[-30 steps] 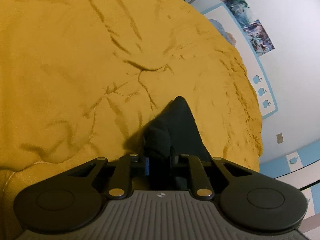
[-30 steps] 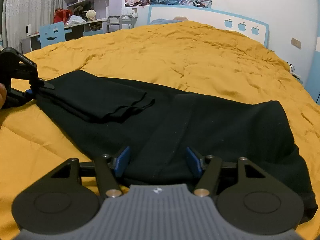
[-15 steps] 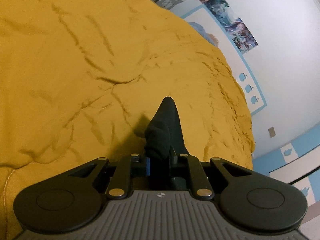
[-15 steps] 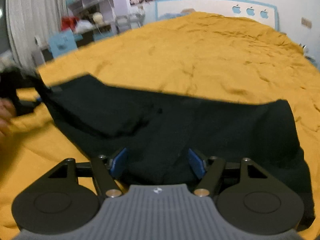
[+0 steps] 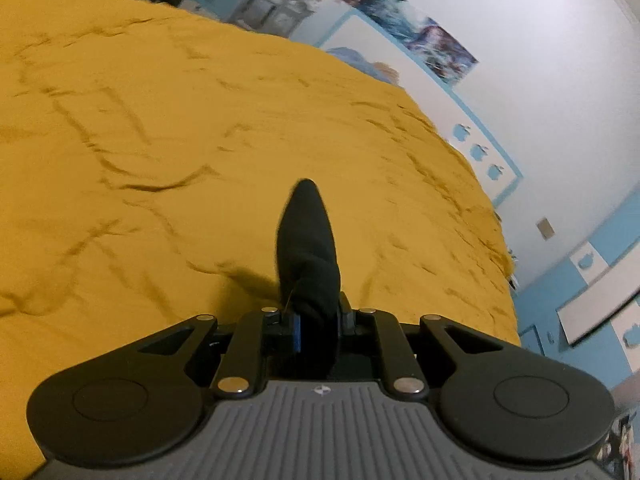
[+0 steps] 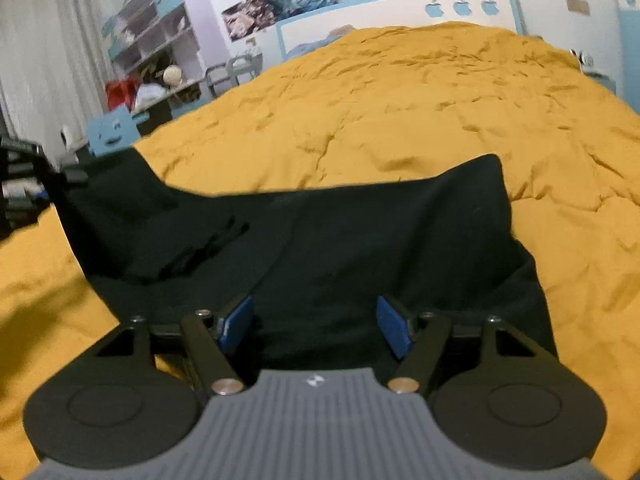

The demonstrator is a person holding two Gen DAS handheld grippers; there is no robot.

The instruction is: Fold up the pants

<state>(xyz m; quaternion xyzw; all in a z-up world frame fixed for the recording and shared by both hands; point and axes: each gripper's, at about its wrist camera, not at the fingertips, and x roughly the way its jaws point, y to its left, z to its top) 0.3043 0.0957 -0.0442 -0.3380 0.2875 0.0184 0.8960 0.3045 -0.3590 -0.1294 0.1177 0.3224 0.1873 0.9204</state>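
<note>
A wrinkled mustard bedspread (image 6: 420, 112) fills both views, with a white, blue-trimmed headboard (image 6: 384, 16) at top centre and cluttered shelves (image 6: 152, 40) at upper left. The black pants (image 6: 320, 240) lie across mid-frame, crumpled, their left end lifted. The left gripper (image 5: 318, 320) pinches a pointed fold. The right gripper (image 6: 316, 328) stands wide above the cloth, gripping nothing.

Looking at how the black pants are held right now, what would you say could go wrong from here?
1. The left tool pinches only a narrow bunch of the black pants; it may slip free as the fabric lifts.
2. The right tool stands open over the cloth, not gripping, so that end may drag or bunch on the wrinkled yellow duvet.
3. The folded leg could fall open.
</note>
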